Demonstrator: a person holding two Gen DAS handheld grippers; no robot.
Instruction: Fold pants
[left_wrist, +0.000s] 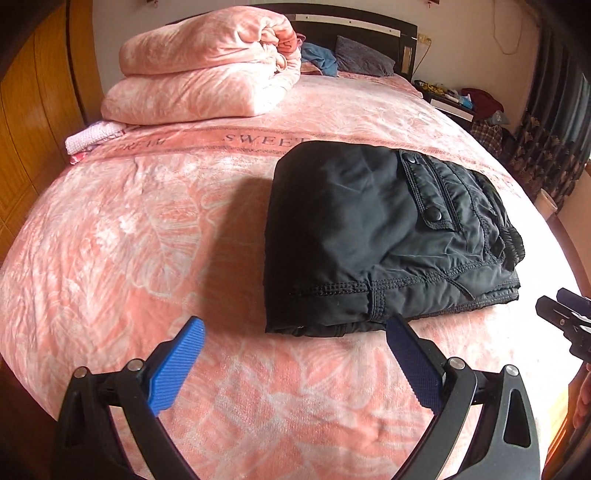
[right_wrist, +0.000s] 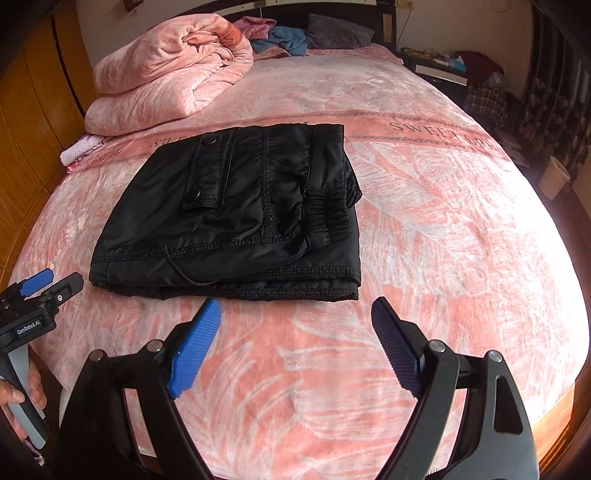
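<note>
Already folded, the black pants (right_wrist: 236, 206) are laid flat on the bed (right_wrist: 424, 229). Both the left hand-held gripper (left_wrist: 295, 363) and right hand-held gripper (right_wrist: 295, 343) are held apart, nothing clamped.

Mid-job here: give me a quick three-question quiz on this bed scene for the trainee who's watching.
1. True or false: the left gripper is clamped on the black pants.
2. What lies on the pink bedspread beyond the pants, toward the headboard? A) a folded pink quilt B) a laptop C) a suitcase
3. Fill in: the right gripper has its jaws ____ and holds nothing.

Key: 1 false, it is open, short of the folded pants. 2 A, the folded pink quilt. 3 open.
</note>
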